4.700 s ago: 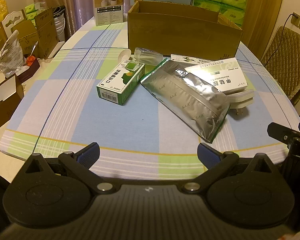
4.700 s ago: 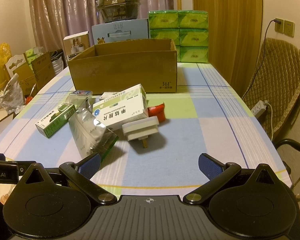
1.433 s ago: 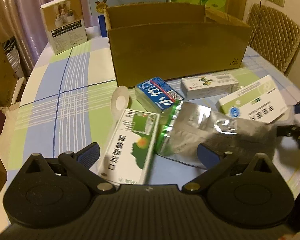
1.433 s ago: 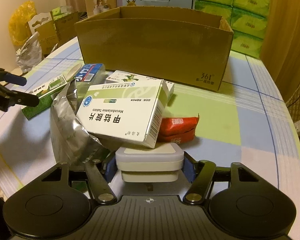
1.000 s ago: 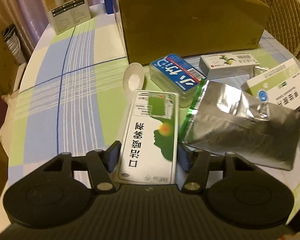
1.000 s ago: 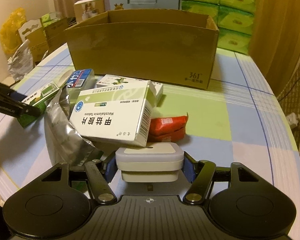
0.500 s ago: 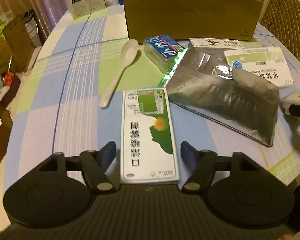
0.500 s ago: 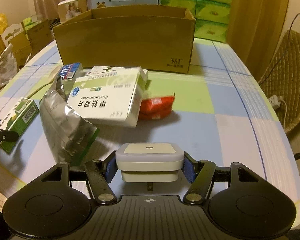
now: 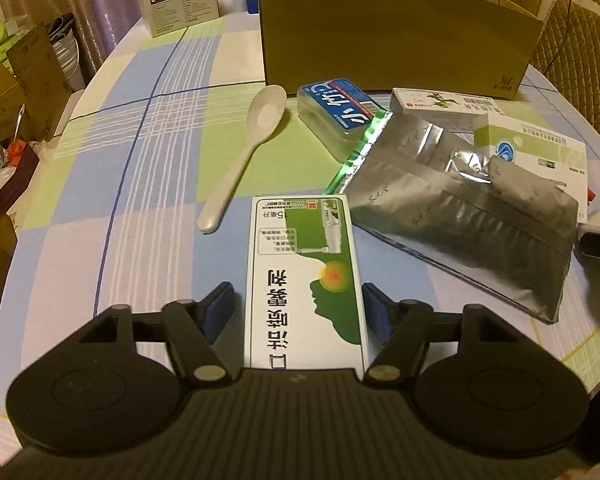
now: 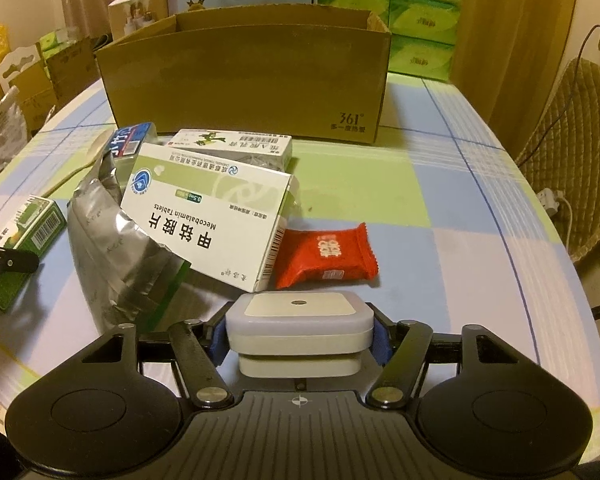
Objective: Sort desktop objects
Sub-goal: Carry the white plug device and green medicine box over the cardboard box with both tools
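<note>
A green and white medicine box (image 9: 304, 264) lies flat on the checked tablecloth. My left gripper (image 9: 298, 310) straddles its near end and stands open, with a thin gap at the left pad. The same box (image 10: 28, 224) shows at the left of the right wrist view. My right gripper (image 10: 300, 332) is shut on a white plug adapter (image 10: 300, 312), held near the table's front edge. An open cardboard box (image 10: 252, 80) stands behind a pile made up of a silver pouch (image 9: 460, 208), a white tablet box (image 10: 208, 208) and a red sachet (image 10: 324, 256).
A white spoon (image 9: 244, 148), a blue-labelled clear case (image 9: 336, 108) and a small white carton (image 10: 236, 146) lie before the cardboard box. Green tissue packs (image 10: 420, 20) are stacked behind it. A wicker chair (image 10: 572, 140) stands to the right of the table.
My left gripper pulled the green box back out of the pile, uncovering the spoon, then its jaws eased apart. My right gripper drew the adapter back from under the tablet box, exposing the red sachet.
</note>
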A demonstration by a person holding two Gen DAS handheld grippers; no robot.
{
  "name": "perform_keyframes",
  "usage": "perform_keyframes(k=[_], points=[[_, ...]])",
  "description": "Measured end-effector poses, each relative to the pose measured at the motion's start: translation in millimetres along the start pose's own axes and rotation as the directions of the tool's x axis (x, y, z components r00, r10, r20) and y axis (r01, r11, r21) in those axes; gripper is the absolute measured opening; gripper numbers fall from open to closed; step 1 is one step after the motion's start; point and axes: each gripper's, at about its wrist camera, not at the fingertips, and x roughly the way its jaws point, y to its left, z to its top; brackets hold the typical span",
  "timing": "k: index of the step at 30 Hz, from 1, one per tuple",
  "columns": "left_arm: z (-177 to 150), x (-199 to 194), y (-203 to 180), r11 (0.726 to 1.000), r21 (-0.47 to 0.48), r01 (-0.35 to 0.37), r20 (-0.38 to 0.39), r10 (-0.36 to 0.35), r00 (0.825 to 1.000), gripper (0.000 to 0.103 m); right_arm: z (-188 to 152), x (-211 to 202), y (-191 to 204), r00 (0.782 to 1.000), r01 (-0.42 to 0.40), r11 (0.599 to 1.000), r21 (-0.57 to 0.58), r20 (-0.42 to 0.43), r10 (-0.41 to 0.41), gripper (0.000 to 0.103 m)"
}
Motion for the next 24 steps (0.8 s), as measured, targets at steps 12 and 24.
perform_keyframes(k=[12,24], points=[[0.8,-21.1,-7.6,1.000,0.006,0.001,0.046,-0.001,0.999,0.051,4.1,-20.7,-5.1,0.996,0.035,0.999,0.042,0.086,-0.039,0.062],[4.3,-57.3,-19.0,1.000,0.002,0.022,0.111,-0.022,0.994,0.051,1.7,-53.6,-6.4,0.988,0.028,0.996,0.082,0.151,-0.040,0.062]])
